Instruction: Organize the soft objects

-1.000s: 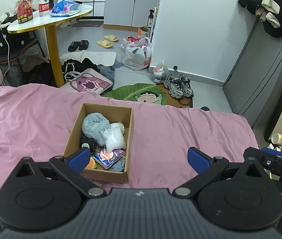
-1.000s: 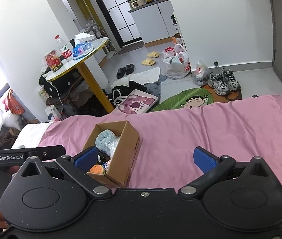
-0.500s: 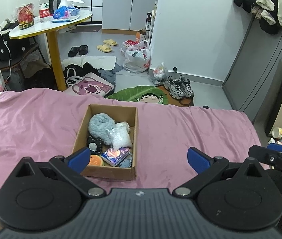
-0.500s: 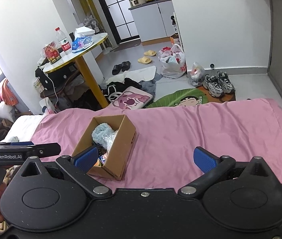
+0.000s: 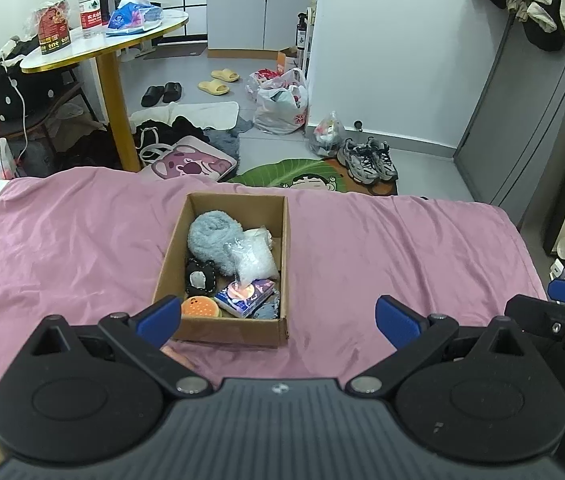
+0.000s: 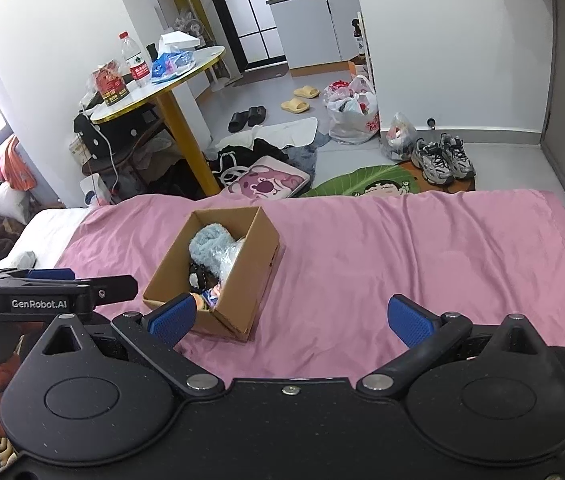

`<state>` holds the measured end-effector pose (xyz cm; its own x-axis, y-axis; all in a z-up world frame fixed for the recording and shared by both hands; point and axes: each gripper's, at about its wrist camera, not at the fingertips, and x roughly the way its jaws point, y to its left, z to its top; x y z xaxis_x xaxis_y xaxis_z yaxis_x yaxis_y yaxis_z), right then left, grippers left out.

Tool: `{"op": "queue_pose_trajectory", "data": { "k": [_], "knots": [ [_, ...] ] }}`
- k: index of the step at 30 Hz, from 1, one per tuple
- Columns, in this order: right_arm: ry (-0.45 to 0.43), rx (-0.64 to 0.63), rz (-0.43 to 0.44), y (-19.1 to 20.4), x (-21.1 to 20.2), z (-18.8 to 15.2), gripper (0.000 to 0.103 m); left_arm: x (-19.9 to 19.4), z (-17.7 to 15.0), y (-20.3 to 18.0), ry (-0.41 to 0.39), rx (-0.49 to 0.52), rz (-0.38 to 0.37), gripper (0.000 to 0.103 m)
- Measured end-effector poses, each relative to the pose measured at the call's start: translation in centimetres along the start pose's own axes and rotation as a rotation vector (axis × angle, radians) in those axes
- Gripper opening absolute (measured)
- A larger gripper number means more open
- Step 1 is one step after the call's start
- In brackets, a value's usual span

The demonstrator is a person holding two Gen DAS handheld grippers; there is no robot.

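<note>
Bed sheet (image 5: 362, 248): plain pink. Box (image 5: 224, 330): brown cardboard. Contents: pale blue fluffy roll (image 5: 210, 236); orange round item with dots (image 5: 200, 308); black ring-shaped piece (image 5: 200, 278), possibly grey-centred. Left tool (image 5: 278, 316) and right tool (image 6: 290, 318): black bodies, blue pads.

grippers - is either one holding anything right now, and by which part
Nothing is held. The left gripper and right gripper are both open and empty above the pink sheet.

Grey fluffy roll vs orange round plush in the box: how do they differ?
The grey fluffy roll is pale blue-grey and shaggy; the orange round plush is orange with a smoother, dotted top. The roll is clearly larger. The roll lies at the far end of the cardboard box, the plush in its near corner by the left tongs. Both lie loose inside, ungripped.
</note>
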<state>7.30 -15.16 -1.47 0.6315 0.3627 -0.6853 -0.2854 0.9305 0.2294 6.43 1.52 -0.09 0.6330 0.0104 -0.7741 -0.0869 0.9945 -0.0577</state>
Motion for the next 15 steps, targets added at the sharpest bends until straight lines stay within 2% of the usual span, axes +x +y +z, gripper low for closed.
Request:
{"op": "queue_pose_trajectory", "data": {
  "k": [15],
  "knots": [
    [-0.021, -0.014, -0.01, 0.33, -0.49, -0.19, 0.103, -0.55, -0.3, -0.61, -0.034, 0.021, -0.001, 0.103]
  ]
}}
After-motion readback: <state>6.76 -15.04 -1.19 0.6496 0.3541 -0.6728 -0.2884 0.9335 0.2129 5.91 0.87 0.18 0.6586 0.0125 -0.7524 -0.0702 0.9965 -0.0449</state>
